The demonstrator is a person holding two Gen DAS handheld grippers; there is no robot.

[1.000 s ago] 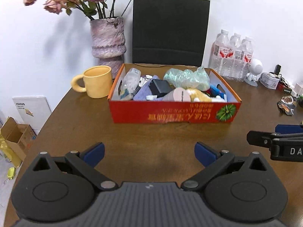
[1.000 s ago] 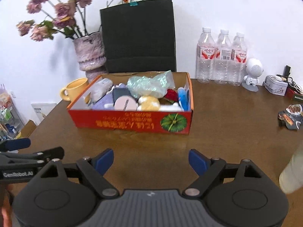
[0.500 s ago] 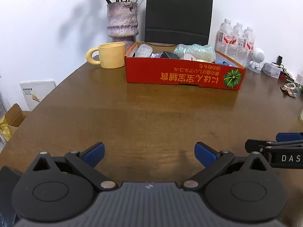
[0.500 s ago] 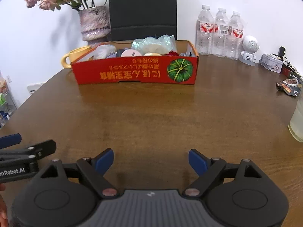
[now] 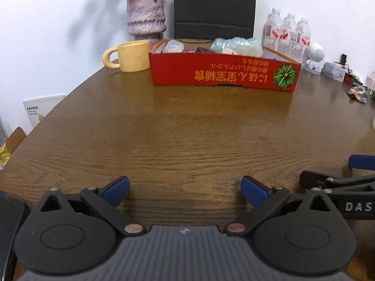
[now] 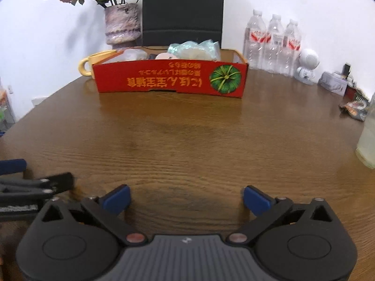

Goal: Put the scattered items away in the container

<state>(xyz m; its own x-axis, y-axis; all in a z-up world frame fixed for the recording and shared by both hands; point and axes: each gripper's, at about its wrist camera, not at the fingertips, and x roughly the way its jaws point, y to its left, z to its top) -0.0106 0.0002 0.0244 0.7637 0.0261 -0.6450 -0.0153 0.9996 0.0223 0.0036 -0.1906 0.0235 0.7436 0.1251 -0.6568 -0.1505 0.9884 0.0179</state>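
Here we see the red cardboard box (image 5: pixel 222 75) standing well ahead of both grippers, across a wide bare stretch of the brown wooden table (image 5: pixel 187 135); the left gripper (image 5: pixel 185 187) has its blue-padded jaws spread wide with only tabletop between them, and the right gripper (image 6: pixel 186 197) has its jaws opening, likewise with nothing between them; each gripper pokes into the edge of the other's view, so the two sit side by side low over the near end of the table. The box lies with its long axis across our view, its long printed wall facing us with the lettering upside down and a green pumpkin picture (image 6: pixel 225 78) toward its right end. From this low angle the wall hides most of the contents; we make out only a crumpled pale green plastic bag (image 6: pixel 194 49) and a clear wrapped item (image 5: pixel 173 46) rising above the rim, the rest too cut off to name. A yellow mug (image 5: pixel 131 56) stands just left of the box, a purple vase (image 5: pixel 145 14) and a black paper bag (image 5: pixel 213 7) behind it, and three water bottles (image 6: pixel 273 44) to its right.
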